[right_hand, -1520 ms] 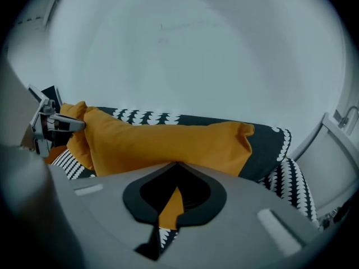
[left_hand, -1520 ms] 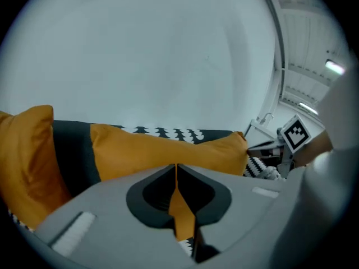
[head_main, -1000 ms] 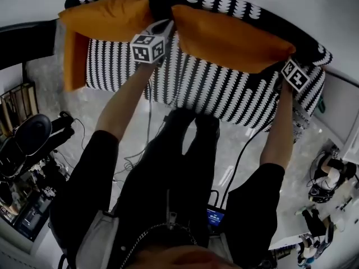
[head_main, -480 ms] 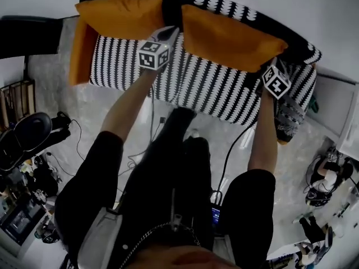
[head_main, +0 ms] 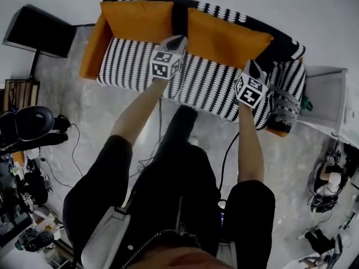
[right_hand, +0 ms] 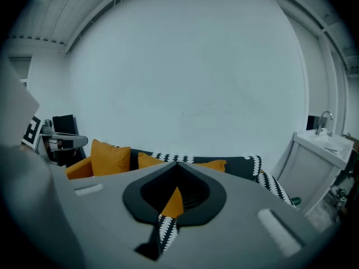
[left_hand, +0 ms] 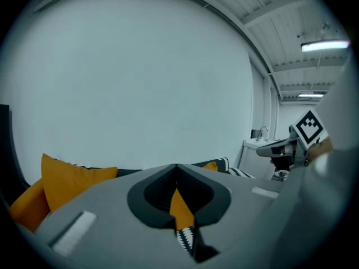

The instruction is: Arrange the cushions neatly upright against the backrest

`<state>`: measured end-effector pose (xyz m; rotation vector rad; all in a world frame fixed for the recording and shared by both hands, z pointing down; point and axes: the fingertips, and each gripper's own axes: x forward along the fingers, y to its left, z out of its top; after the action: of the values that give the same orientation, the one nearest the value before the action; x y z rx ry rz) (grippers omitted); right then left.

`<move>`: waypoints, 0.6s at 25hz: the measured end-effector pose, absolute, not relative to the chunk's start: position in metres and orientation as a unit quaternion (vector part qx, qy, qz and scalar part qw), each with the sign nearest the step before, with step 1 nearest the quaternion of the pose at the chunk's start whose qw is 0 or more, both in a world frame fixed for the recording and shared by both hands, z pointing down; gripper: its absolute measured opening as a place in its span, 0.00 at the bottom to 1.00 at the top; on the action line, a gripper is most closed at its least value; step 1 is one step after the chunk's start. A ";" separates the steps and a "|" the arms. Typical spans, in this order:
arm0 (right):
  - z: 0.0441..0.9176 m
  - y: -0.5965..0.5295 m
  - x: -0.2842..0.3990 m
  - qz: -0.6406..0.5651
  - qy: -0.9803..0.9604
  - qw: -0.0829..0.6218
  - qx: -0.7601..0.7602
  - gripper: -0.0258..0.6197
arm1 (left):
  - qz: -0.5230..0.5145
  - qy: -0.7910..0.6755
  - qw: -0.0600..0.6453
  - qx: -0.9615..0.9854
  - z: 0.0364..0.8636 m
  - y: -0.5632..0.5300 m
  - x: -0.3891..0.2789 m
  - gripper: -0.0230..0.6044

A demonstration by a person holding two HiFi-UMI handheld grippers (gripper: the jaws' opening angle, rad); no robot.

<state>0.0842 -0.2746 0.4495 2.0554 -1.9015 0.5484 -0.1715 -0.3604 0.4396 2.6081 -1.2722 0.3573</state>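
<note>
While cushions [head_main: 136, 19] lean on the sofa [head_main: 128, 66], the left gripper [head_main: 179, 38] and right gripper [head_main: 250, 65] hover over it. Both have jaws pressed together, empty.

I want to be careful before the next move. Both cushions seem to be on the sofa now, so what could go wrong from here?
1. The right orange cushion sits lower and more slanted than the left orange cushion, so it may slump onto the seat.
2. A cable lies on the floor near the person's legs; stepping back could catch it.
3. The left gripper and right gripper are shut and empty, so nothing steadies either cushion.
</note>
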 end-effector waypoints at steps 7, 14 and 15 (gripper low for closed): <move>0.383 -0.176 0.068 0.185 -0.672 0.145 0.702 0.04 | 0.124 -0.419 0.088 0.895 0.382 -0.240 -0.165 0.05; 0.367 -0.098 0.021 0.188 -0.689 0.114 0.691 0.04 | 0.097 -0.427 0.097 0.894 0.351 -0.174 -0.171 0.05; 0.366 -0.090 0.011 0.186 -0.692 0.111 0.689 0.04 | 0.094 -0.430 0.102 0.892 0.351 -0.166 -0.174 0.05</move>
<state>0.0114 -0.0905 0.3661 2.0233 -2.0314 0.5466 -0.1745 -0.1661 0.3512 2.6351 -1.2686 0.2772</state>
